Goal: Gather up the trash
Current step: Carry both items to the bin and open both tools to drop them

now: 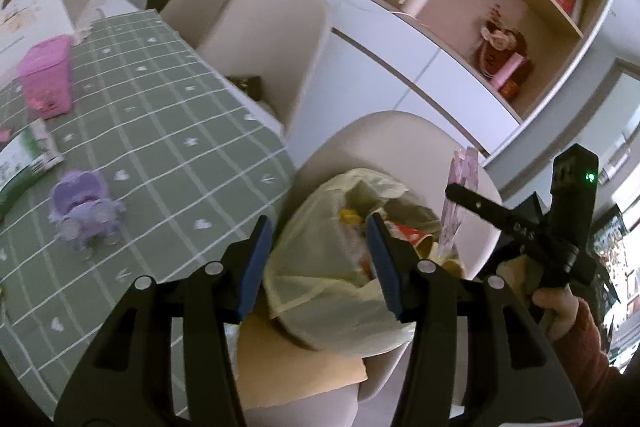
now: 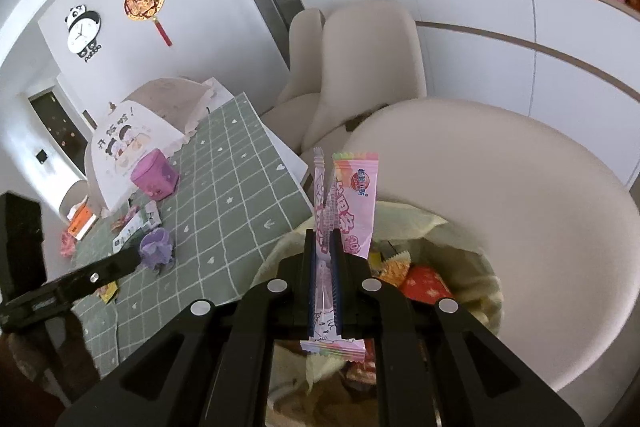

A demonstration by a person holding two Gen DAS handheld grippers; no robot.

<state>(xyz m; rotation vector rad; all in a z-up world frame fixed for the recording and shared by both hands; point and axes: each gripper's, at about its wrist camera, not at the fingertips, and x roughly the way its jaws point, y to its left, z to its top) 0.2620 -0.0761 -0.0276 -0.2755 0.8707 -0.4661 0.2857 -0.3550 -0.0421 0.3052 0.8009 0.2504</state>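
A pale yellow trash bag [image 1: 328, 291] stands open on a cream chair seat [image 2: 520, 227], with several coloured wrappers inside it. My left gripper [image 1: 319, 225] hovers just above the bag's mouth, open, with nothing between its blue pads. My right gripper [image 2: 324, 233] is shut on a long pink snack wrapper [image 2: 356, 195], which it holds upright over the bag [image 2: 424, 223]. In the left wrist view the same wrapper [image 1: 464, 167] sticks up at the right, above the bag's far rim. A hand in a red sleeve [image 1: 560, 311] holds that gripper.
Left of the chair is a table with a green checked cloth [image 1: 160, 115]. On it are a purple toy [image 1: 84, 211], a pink basket [image 1: 46, 83], cartons [image 2: 136, 227] and small wrappers [image 2: 106, 293]. More cream chairs [image 1: 272, 27] and a white cabinet [image 2: 520, 27] stand behind.
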